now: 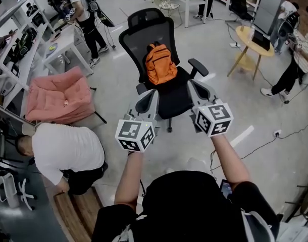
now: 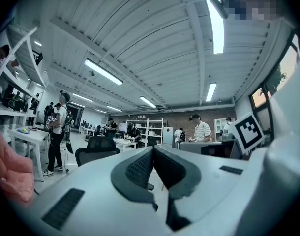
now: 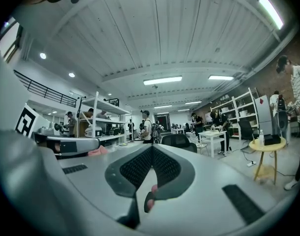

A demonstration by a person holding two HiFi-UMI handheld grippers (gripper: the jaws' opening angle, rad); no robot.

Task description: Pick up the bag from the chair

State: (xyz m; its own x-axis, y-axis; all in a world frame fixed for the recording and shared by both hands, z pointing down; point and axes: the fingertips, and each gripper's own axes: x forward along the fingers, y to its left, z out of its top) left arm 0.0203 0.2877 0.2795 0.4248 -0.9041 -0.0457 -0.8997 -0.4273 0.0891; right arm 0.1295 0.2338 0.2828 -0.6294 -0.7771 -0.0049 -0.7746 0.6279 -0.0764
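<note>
Black mesh office chair [image 1: 144, 24], holding one bag [image 1: 160, 63], upright on the seat, leaned against the backrest; chair base partly hidden behind both grippers; bag orange, backpack type, fittings too small to make out; left gripper [image 1: 154, 91] and right gripper [image 1: 190, 82]: jaws pressed together, grasping nothing, near the seat's front edge.

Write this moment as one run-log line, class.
stage: pre-grasp | bag: orange, on chair, untouched | left gripper: shut, empty | right gripper: shut, empty
</note>
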